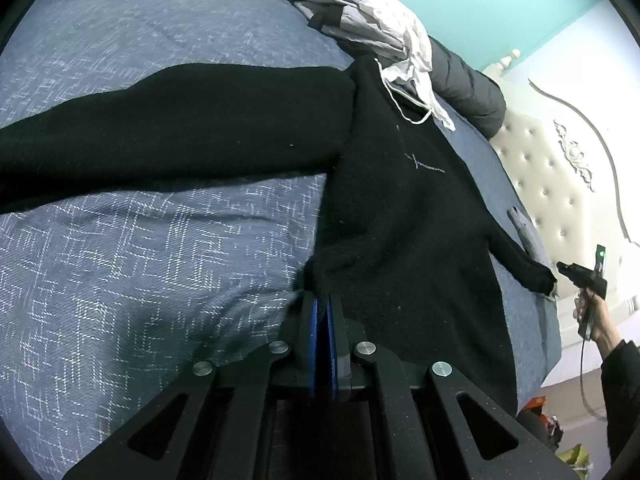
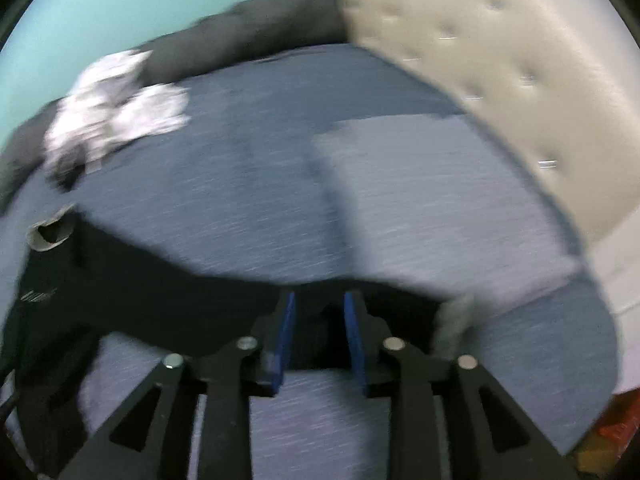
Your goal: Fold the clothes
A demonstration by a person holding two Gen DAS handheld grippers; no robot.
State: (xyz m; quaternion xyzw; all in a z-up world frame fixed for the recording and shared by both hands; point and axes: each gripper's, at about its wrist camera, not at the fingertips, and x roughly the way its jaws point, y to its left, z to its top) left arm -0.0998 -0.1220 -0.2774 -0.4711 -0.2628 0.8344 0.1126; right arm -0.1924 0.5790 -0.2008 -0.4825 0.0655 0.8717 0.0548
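left tongs (image 1: 323, 300) pinched on black sweater (image 1: 408, 208) hem, lifted for folding | right tongs (image 2: 320, 300) spread over sleeve (image 2: 160, 292) | bed (image 1: 140, 260)

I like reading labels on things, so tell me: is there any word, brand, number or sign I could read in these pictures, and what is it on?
Nothing can be read for certain.
Black sweater: a small pale mark on the chest, a cross and a thin line of tiny lettering, too small to read.
Same mark in the right wrist view: blurred, unreadable.
Bedsheet, white garment, headboard: no text.
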